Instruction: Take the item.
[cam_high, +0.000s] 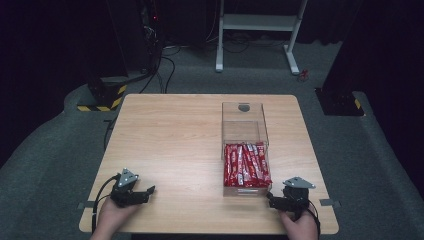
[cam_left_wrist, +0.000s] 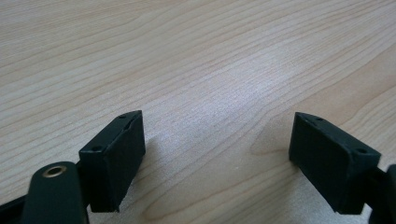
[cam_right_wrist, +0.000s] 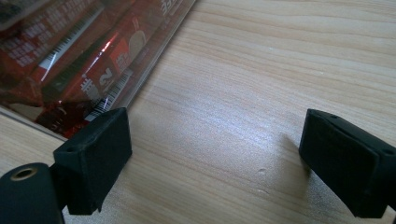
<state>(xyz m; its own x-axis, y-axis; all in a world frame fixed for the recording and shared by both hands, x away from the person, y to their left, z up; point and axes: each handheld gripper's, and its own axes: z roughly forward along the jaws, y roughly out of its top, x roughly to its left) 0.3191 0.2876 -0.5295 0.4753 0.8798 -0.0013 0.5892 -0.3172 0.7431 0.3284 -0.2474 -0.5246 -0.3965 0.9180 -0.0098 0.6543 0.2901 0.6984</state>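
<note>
Table carries a clear box toward its right edge, red packets packed in the box's near half. Both idle at the near edge: left hand-held gripper near the left corner, right hand-held gripper just beside the box, jaws of each spread, empty. My read: go in from above (box wall blocks a side approach), pinch one packet across its width.

Lab, black drapes, hazard-striped stand bases
</note>
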